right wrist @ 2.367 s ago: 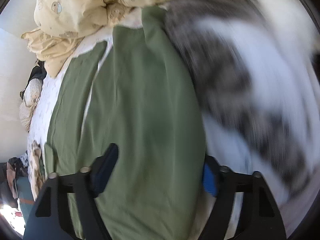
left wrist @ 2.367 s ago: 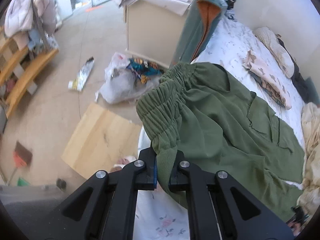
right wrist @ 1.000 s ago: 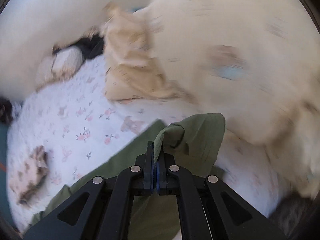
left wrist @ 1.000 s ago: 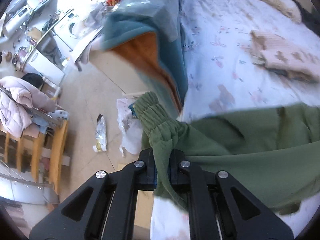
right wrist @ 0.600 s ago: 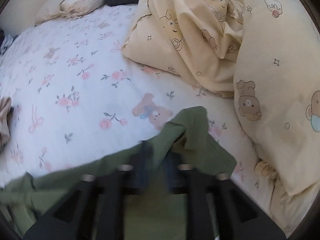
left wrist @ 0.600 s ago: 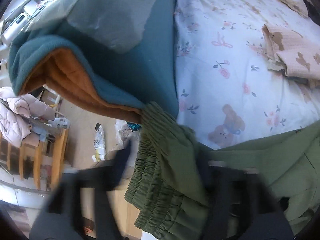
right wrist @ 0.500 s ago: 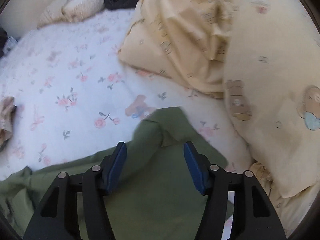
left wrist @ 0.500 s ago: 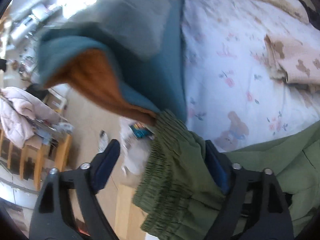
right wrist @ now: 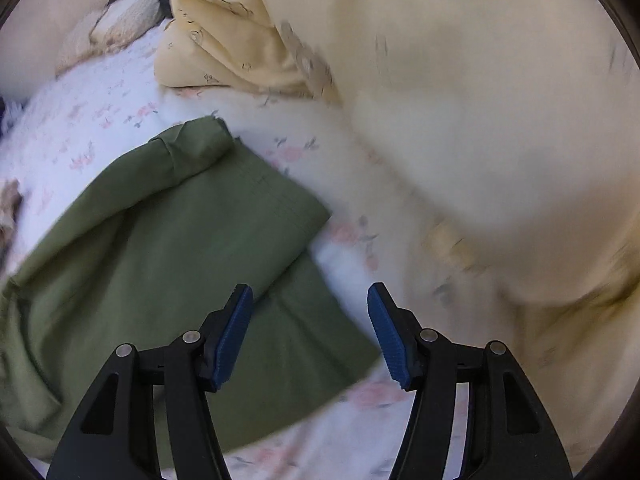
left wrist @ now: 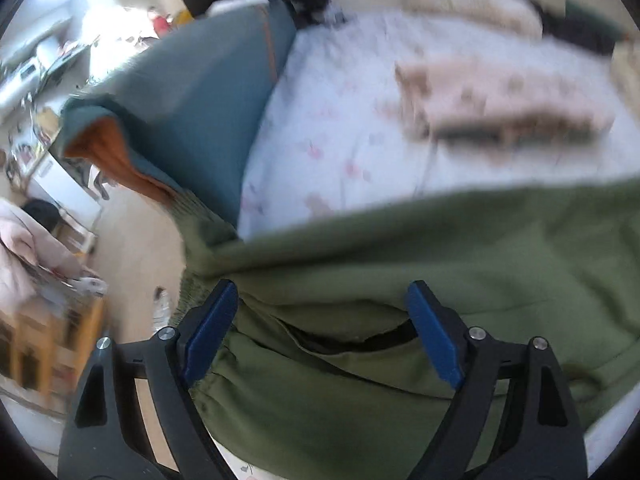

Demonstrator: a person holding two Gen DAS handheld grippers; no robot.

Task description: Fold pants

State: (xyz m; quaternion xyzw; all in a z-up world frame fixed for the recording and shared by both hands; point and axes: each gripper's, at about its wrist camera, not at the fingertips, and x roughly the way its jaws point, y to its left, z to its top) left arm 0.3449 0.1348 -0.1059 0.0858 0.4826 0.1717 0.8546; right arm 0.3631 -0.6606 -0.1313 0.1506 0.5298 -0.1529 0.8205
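The olive green pants (left wrist: 400,264) lie on the floral bed sheet (left wrist: 340,120). In the left wrist view their waist end with a dark pocket opening fills the lower frame, and my left gripper (left wrist: 324,320) is open just above it, holding nothing. In the right wrist view the leg hems (right wrist: 224,200) lie folded on the floral sheet (right wrist: 88,108), one hem stacked over the other. My right gripper (right wrist: 310,320) is open over the hem corner and the sheet, holding nothing.
A teal blanket with orange lining (left wrist: 192,92) hangs off the bed's left edge. A folded beige garment (left wrist: 500,100) lies further up the bed. A cream duvet and pillow (right wrist: 460,100) crowd the right side by the hems. Floor and wooden furniture (left wrist: 48,320) lie left.
Both grippers let go of the pants and opened. The pants now lie on the bed; both grippers have pulled back slightly above the fabric.
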